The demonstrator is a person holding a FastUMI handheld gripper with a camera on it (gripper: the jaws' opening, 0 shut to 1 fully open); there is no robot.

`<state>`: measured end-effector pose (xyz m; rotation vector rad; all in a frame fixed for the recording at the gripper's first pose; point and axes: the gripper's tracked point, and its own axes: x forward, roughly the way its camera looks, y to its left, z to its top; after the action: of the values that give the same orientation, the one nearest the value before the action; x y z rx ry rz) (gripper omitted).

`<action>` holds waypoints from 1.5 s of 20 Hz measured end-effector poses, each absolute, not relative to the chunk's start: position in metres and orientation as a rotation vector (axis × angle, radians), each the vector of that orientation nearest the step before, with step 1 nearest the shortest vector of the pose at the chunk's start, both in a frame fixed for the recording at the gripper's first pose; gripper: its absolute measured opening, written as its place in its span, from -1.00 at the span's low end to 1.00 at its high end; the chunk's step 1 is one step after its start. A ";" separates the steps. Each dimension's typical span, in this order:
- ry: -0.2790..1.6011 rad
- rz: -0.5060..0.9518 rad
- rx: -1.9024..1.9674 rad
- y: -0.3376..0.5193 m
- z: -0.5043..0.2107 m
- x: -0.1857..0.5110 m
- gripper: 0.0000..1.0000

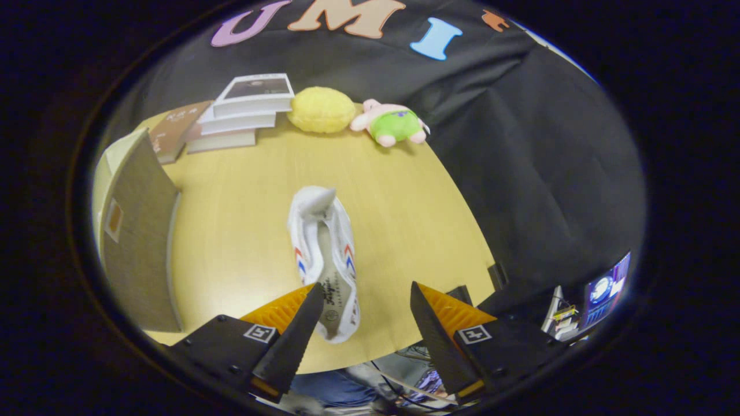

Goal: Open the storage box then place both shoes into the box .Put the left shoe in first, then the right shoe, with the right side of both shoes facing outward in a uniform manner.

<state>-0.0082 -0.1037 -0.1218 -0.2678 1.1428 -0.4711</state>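
Observation:
A white shoe point(324, 254) with red and blue stripes lies on the wooden table point(404, 219), its opening toward me and its toe pointing away. Its heel end reaches in between my fingers, close to the left finger point(298, 335). My gripper point(367, 300) hangs above the table's near edge, open, with neither finger pressing on the shoe. The right finger point(430, 329) stands apart from the shoe. The storage box point(136, 231) stands to the left, its grey lid raised upright.
A stack of books point(237, 112) rests at the far side of the table, with a yellow plush point(321, 108) and a pink-and-green plush toy point(393, 123) beside it. The table's right edge runs diagonally against black cloth. Cables and a screen point(604, 289) sit below right.

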 end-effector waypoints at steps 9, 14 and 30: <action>1.191 -0.402 -0.261 -0.114 -0.169 0.017 0.71; 1.212 -0.348 -0.298 -0.120 -0.190 0.040 0.49; 1.249 -0.370 -0.288 -0.114 -0.220 0.055 -0.78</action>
<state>0.0550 -0.1138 -0.2202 -0.2883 1.2489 -0.3698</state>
